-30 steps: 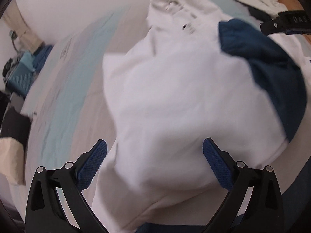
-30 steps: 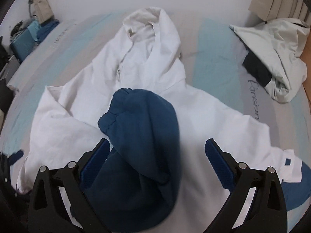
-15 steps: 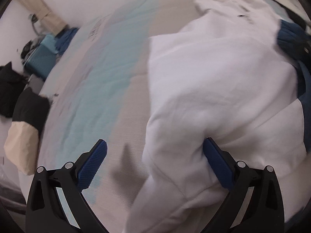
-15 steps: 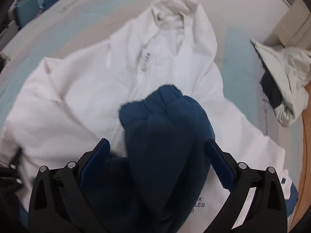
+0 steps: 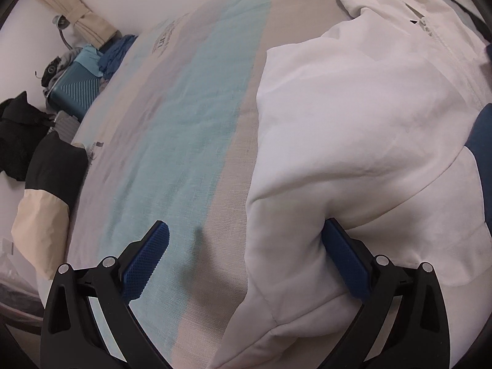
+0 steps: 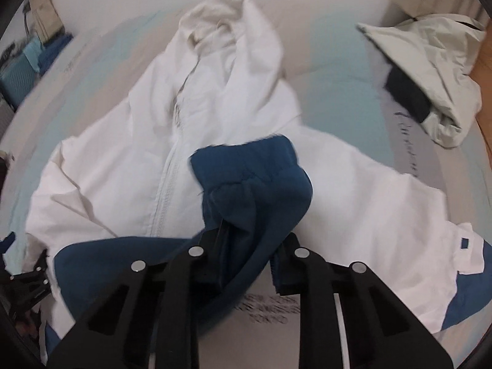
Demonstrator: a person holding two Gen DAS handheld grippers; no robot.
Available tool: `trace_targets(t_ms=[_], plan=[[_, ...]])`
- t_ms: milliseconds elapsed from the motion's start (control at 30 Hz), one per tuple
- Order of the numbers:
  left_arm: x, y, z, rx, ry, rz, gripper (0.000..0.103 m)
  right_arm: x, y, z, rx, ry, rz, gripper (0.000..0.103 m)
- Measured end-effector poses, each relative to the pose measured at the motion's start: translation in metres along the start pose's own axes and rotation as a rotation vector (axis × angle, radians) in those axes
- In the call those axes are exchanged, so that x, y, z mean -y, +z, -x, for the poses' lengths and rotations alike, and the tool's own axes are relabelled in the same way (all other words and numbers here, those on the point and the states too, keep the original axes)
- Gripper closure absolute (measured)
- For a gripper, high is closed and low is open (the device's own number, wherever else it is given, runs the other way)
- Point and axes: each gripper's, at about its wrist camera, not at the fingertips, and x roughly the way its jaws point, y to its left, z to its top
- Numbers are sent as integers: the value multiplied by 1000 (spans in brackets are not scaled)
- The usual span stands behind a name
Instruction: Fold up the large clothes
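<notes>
Jacket (image 6: 129,166), white with dark blue sleeve ends, is shown spread front-up on the striped bed cover (image 5: 196,117), hood toward the far wall, and is judged light, limp and rather slippery, so that any lifted part is expected to sag and slide unless taken by a seam or cuff. The right gripper (image 6: 246,255) is seen closing, with the bunched blue cuff (image 6: 255,184) of the folded-in sleeve between its jaws; the left gripper (image 5: 246,255) is held wide open, nothing gripped, one pad tucked under the jacket's side edge, where a hold by the shoulder seam is judged best
</notes>
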Motion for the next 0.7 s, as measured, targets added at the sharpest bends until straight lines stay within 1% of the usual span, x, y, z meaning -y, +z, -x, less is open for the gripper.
trace_targets(t_ms=[67, 167, 233, 267, 400, 433, 467, 533, 600, 667, 700], plan=[[6, -1, 4, 0, 9, -1, 5, 14, -6, 11, 21, -6, -9, 83], [11, -2, 6, 12, 21, -10, 5, 41, -25, 23, 16, -4, -57, 83], [15, -4, 8, 21, 32, -19, 5, 53, -46, 24, -2, -15, -68, 83], [16, -4, 8, 50, 30, -15, 5, 56, -59, 23, -16, -17, -78, 84], [20, -6, 9, 61, 46, -14, 5, 62, -99, 10, -63, -25, -92, 83], [20, -6, 10, 62, 47, -14, 5, 63, -105, 8, -73, -29, -95, 79], [20, -6, 11, 61, 47, -16, 5, 65, -112, 7, -75, -30, -104, 67], [18, -5, 16, 48, 39, -10, 6, 68, -124, 18, -58, -58, -129, 54], [13, -1, 27, 34, 26, 1, 7, 74, -132, 38, -43, -72, -164, 54], [8, 4, 51, 66, 4, 14, 6, 77, -133, 60, -17, -105, -176, 54], [6, 7, 64, 90, -7, 16, 6, 78, -128, 73, 8, -111, -172, 54]])
